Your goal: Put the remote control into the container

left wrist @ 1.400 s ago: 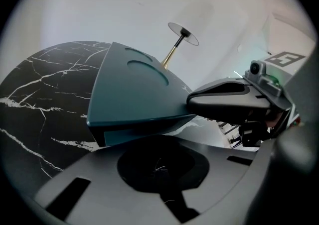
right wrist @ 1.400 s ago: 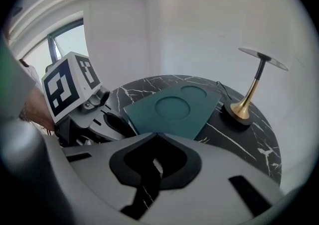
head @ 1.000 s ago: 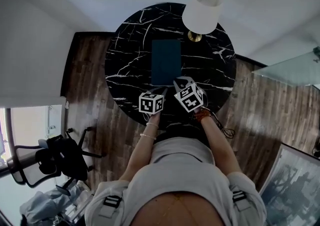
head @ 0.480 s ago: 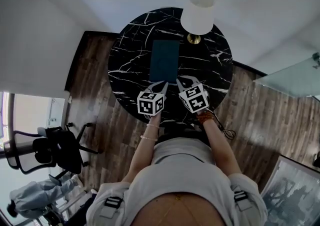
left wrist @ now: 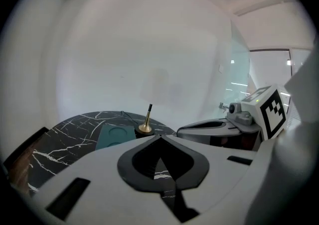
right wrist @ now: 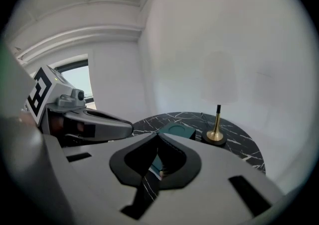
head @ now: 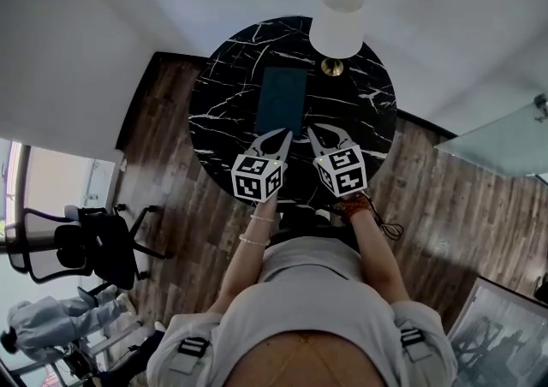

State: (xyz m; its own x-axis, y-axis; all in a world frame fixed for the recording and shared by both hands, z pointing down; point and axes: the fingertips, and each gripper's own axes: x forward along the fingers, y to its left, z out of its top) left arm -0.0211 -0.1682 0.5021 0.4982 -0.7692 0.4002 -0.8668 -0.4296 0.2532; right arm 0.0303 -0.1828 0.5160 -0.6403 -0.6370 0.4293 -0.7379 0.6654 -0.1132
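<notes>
Now the left claw [left wrist: 159, 137] and right claw [right wrist: 157, 133] are clenched, holding nothing. Both hang over the table's [head: 229, 94] near edge, by the box [head: 282, 101].

No words, brand names or numbers can be read anywhere in these views. The only printed signs are black-and-white square code patterns on the white marker cube [head: 257, 178] of the left gripper [head: 284, 133] and the white marker cube [head: 342, 173] of the right gripper [head: 316, 129]. These patterns carry no letters or digits.
</notes>
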